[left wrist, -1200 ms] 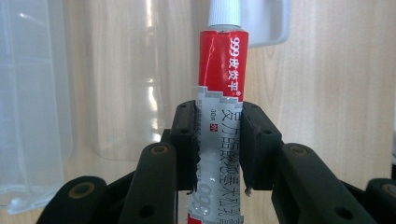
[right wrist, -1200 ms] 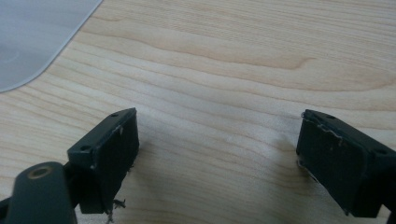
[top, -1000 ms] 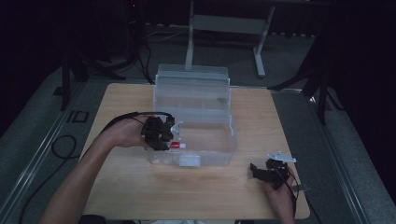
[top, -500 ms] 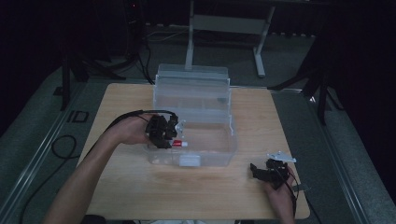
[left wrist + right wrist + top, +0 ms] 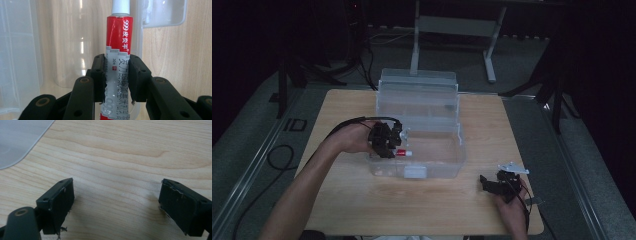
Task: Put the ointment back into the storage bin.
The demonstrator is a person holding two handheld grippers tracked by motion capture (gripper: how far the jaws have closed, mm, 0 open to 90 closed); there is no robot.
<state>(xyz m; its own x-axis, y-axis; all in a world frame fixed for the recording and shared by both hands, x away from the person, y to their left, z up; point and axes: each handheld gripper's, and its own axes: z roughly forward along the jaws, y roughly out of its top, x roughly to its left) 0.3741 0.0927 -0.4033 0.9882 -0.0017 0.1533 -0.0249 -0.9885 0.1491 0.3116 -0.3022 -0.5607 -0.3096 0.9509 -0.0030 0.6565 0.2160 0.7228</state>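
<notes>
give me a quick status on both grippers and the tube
Left gripper shut on red tube, over the clear box. Right gripper open, over bare table. Nothing in the way.

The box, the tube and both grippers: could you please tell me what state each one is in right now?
Box: clear plastic, lid open and standing upright at the back.
Tube: red and silver, white cap on, clamped near its lower half.
Left gripper: shut on the tube, at the box's left wall.
Right gripper: open, nothing between its jaws, over the bare table.
</notes>
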